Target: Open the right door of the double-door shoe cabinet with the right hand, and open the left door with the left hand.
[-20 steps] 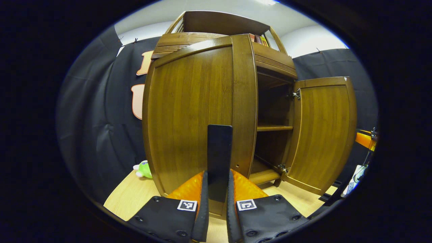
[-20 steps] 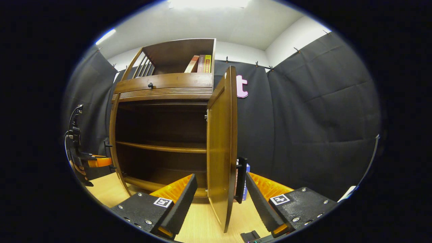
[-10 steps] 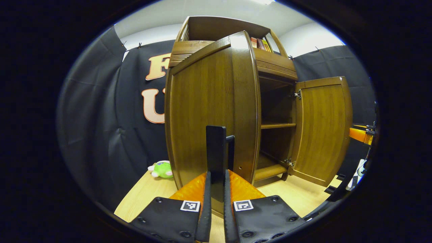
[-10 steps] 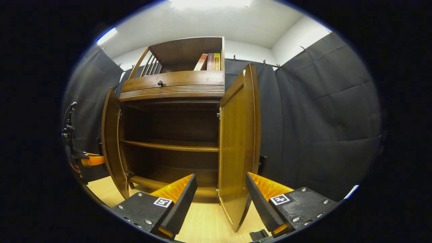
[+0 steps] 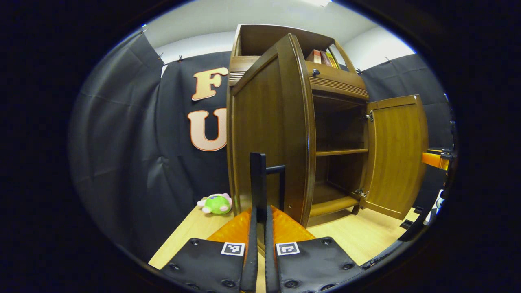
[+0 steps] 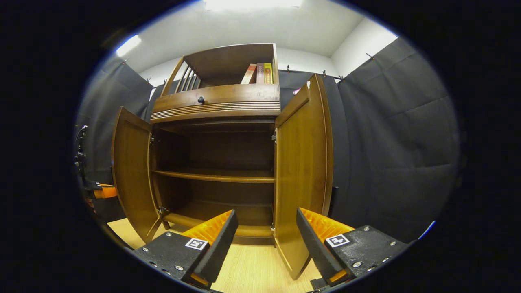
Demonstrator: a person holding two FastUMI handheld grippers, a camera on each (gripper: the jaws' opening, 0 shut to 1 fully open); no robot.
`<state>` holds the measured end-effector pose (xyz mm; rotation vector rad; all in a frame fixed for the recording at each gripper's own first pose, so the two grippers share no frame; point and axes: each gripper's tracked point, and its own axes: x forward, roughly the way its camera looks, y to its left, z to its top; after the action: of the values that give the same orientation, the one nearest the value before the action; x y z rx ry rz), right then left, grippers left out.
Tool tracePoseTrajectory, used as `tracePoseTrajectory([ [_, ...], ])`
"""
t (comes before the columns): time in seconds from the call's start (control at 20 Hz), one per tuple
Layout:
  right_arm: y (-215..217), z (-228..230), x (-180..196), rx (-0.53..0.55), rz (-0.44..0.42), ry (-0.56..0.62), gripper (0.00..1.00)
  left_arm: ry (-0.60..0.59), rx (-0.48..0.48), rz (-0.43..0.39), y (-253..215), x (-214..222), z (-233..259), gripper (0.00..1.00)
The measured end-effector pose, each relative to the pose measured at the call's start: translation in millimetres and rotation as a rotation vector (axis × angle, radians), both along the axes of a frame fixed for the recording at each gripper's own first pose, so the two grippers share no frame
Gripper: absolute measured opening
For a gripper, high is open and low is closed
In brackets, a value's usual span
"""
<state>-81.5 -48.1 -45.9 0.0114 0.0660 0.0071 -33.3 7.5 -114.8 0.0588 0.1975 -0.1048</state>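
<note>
Left tongs: pressed on the dark bar handle of the left door, lower centre of the left gripper view.
Right tongs: spread wide, pinching nothing, lower centre of the right gripper view.
Right door: swung open, just beyond the right tongs.
Shoe cabinet: both doors open, shelves bare.
Surroundings: books in the top compartment; green plush toy on the wooden floor, left of the cabinet.

left door's handle partly hidden between the left gripper's fingers, book spines too small to read, other gripper cut off at the edge
</note>
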Motion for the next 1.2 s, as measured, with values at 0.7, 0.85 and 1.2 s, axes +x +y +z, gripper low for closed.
tracePoseTrajectory([
  [0.7,24.3,-7.5,2.9,0.015,0.041,0.011,0.90,-0.042,0.007,0.098,85.5,-10.6,11.1,0.14],
  [0.85,29.6,-8.5,3.8,0.018,0.048,0.011,0.90,-0.044,0.002,0.102,98.7,-9.2,12.3,0.13],
  [1.2,42.0,-11.7,8.2,0.018,0.069,0.016,1.00,-0.074,-0.026,0.114,115.8,-21.9,24.2,0.12],
])
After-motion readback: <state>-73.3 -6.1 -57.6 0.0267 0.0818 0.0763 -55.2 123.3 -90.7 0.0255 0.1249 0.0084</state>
